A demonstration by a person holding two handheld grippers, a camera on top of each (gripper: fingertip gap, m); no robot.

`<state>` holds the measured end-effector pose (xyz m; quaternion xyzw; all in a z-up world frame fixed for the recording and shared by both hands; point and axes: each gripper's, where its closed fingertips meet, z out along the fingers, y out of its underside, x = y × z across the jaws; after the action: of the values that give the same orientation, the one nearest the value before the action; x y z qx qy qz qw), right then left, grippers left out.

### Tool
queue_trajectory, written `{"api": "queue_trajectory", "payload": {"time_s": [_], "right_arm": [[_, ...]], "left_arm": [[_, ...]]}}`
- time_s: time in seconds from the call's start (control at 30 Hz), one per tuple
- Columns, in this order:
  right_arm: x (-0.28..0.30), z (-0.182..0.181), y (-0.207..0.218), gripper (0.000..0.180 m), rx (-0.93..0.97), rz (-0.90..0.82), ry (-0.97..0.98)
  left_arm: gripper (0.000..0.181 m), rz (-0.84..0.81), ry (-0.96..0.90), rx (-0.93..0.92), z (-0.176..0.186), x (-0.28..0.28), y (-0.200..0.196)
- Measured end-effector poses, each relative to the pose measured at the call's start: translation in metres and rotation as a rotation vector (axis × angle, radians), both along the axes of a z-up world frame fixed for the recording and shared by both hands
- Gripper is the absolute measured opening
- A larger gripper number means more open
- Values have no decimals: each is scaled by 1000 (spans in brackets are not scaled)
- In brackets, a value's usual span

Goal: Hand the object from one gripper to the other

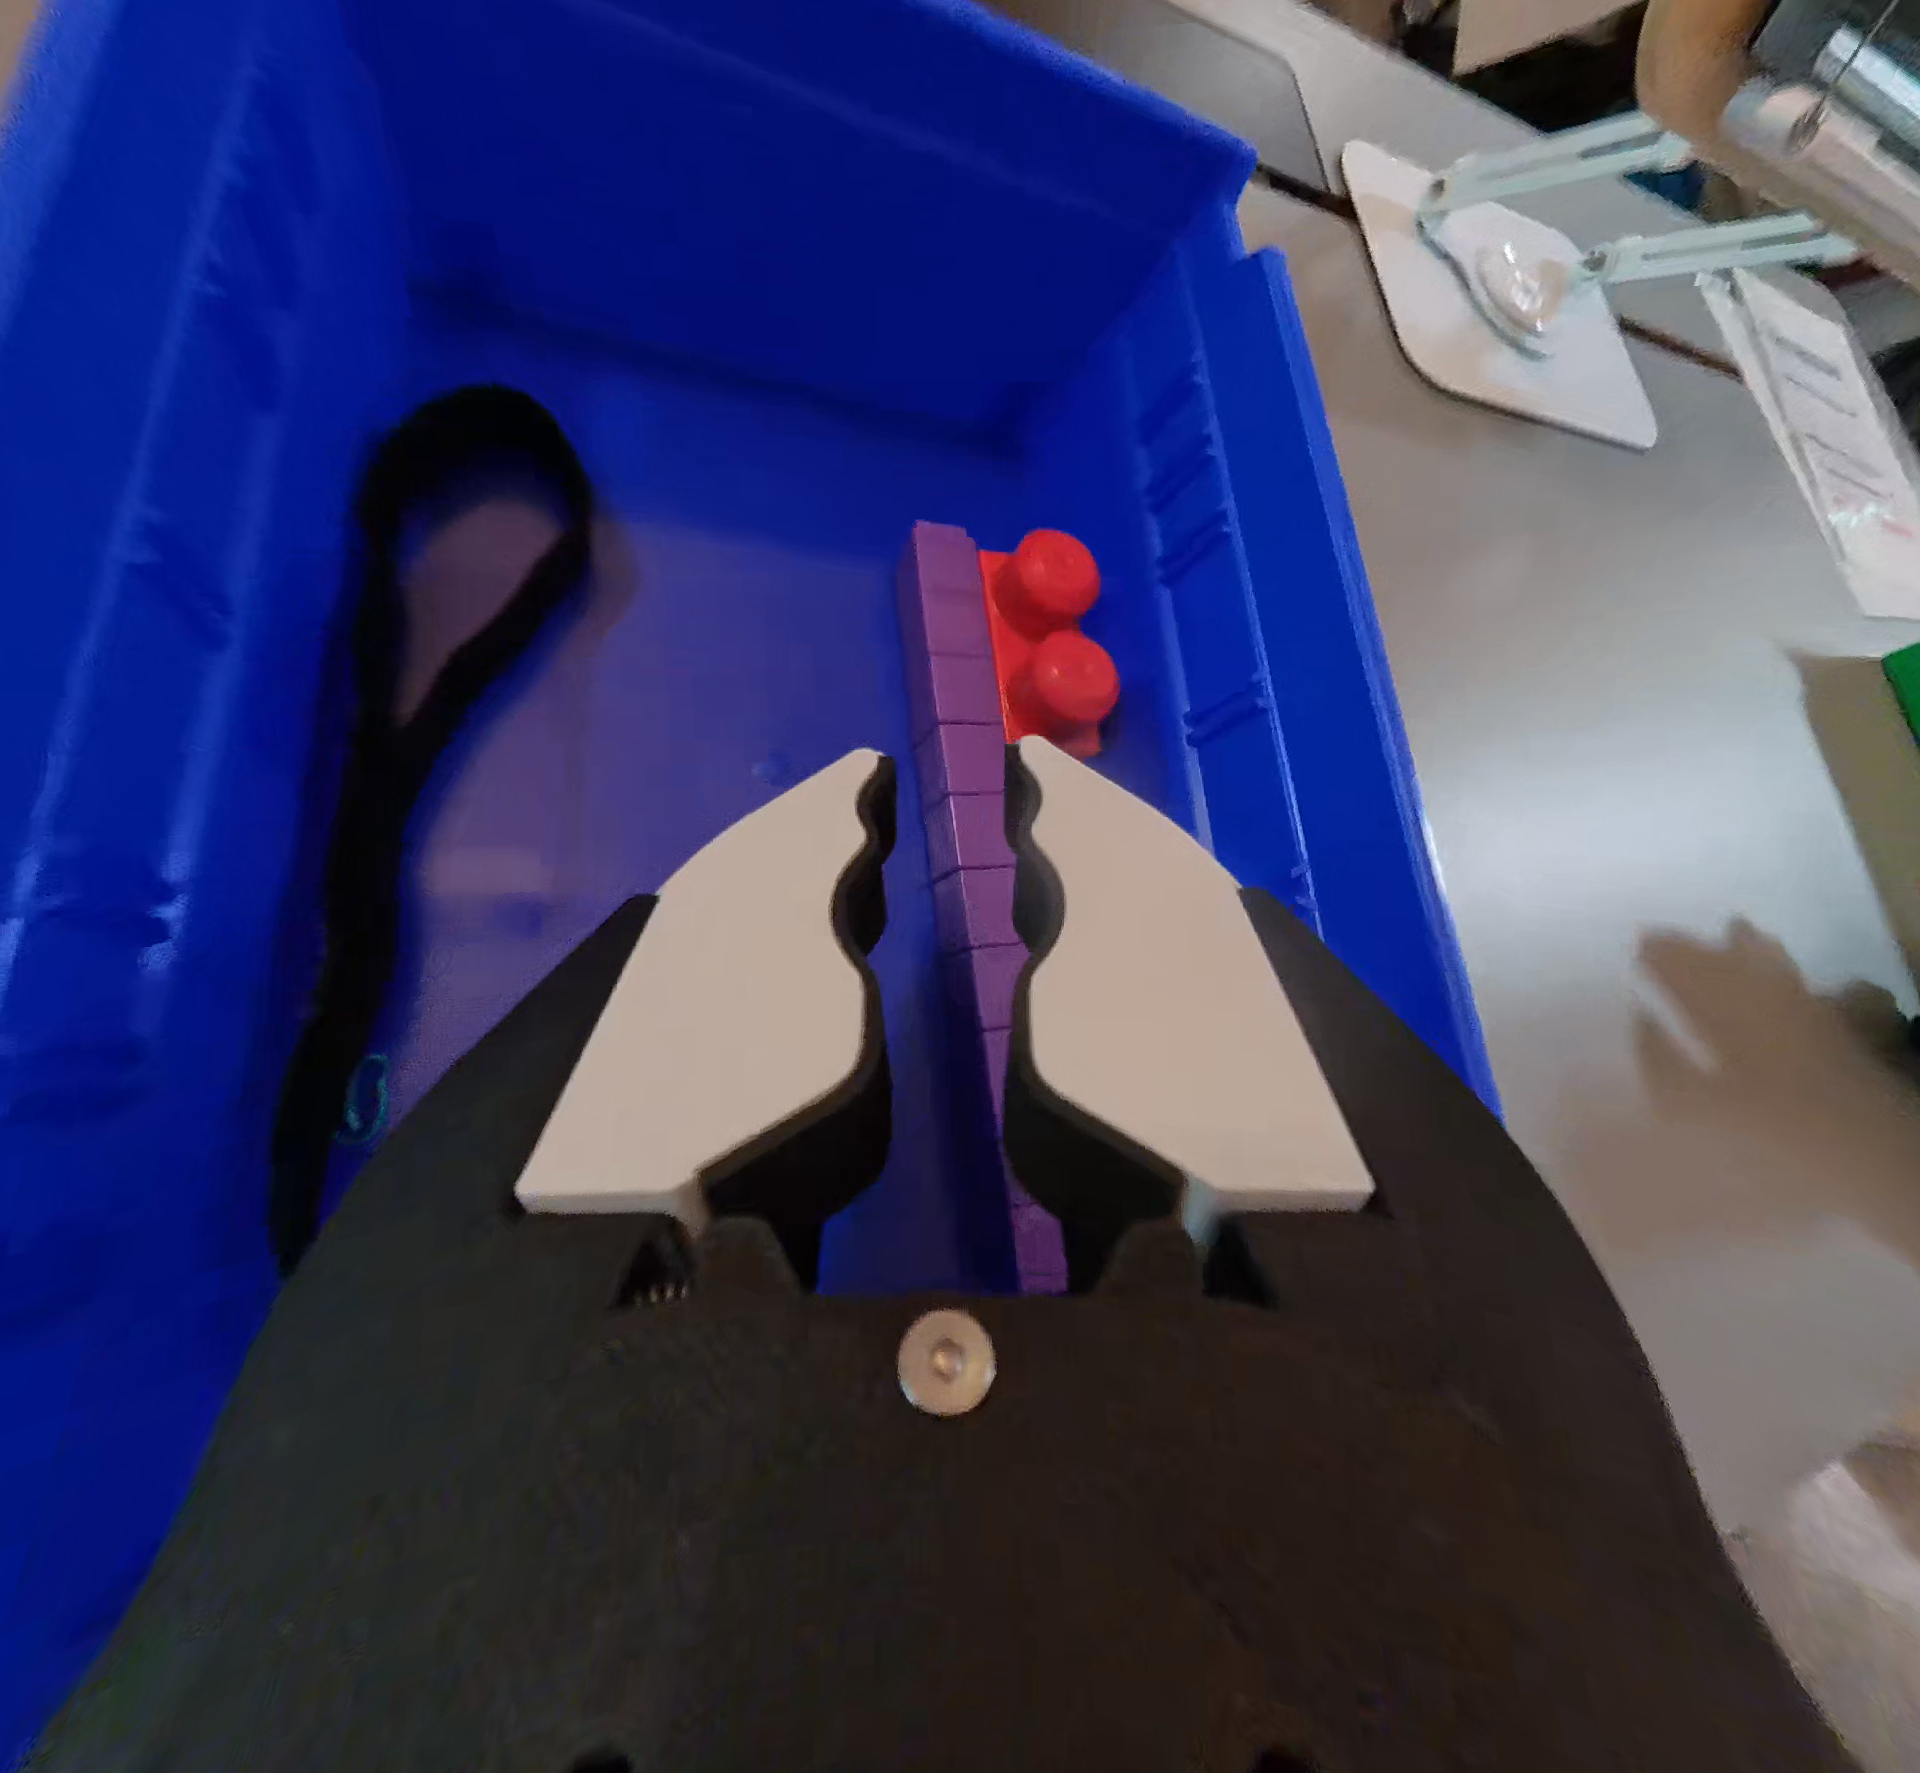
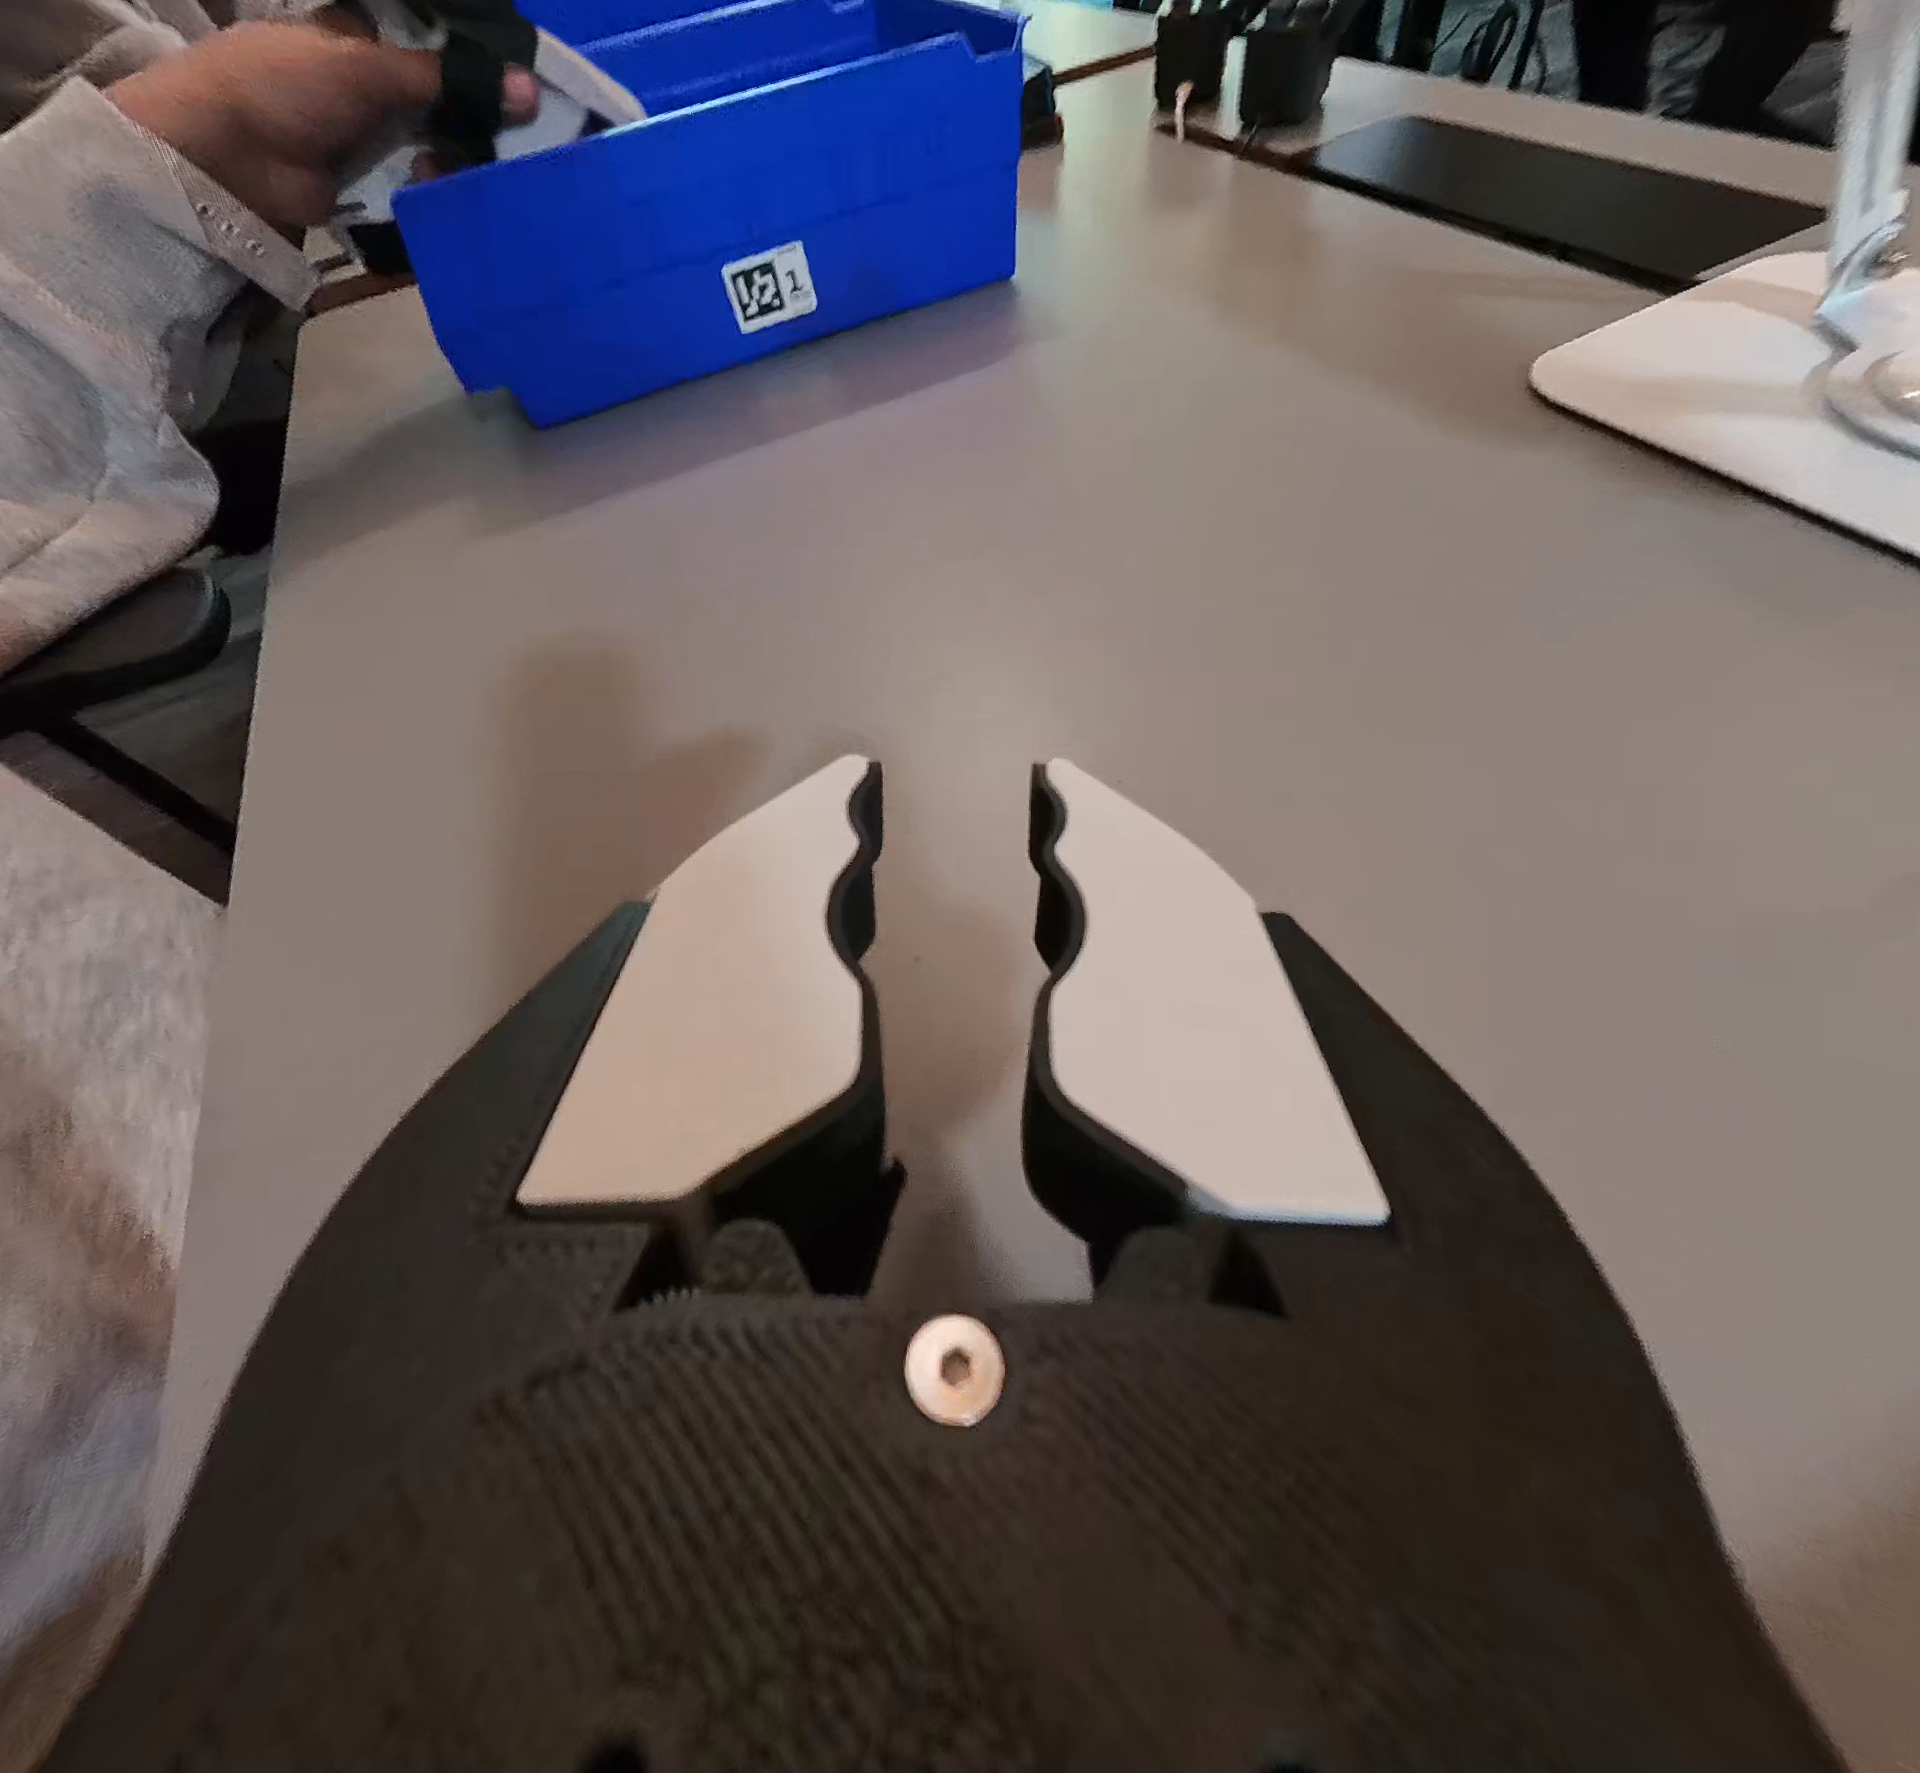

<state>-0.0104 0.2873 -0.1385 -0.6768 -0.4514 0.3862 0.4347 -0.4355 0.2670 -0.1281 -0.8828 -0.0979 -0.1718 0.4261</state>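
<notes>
Purple and segmented, a long strip of joined blocks (image 1: pixel 971 882) runs up the middle of the left wrist view, lying between the fingers of the left gripper (image 1: pixel 951 767) inside a blue bin (image 1: pixel 727 165). The right finger looks pressed against the strip's side while a narrow gap shows on the left, so the jaws stand nearly together around it; whether they grip it firmly or only bracket it cannot be told. A red studded brick (image 1: pixel 1049 643) sits just beside the strip's far end, right of centre, and a black loop of strap (image 1: pixel 457 580) lies along the bin floor at the left.

In the right wrist view, the right gripper (image 2: pixel 956 773) hovers low over a bare grey table (image 2: pixel 1247 580), its fingers spread and holding nothing. The blue bin appears in the upper left of that frame, well apart, with the person's hand (image 2: pixel 281 113) working the other gripper over it.

As a judgement, the task is at its start: the pick-up is only under way. Left to do are lifting the strip clear of the bin, bringing the grippers together, closing the right one on it and releasing the left.
</notes>
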Motion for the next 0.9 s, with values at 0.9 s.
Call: {"api": "queue_trajectory", "payload": {"time_s": [0.9], "right_arm": [[-2,-4,-4,24,-23,30,-17]], "left_arm": [[36,-88,399,-484,-78,1,-11]]}}
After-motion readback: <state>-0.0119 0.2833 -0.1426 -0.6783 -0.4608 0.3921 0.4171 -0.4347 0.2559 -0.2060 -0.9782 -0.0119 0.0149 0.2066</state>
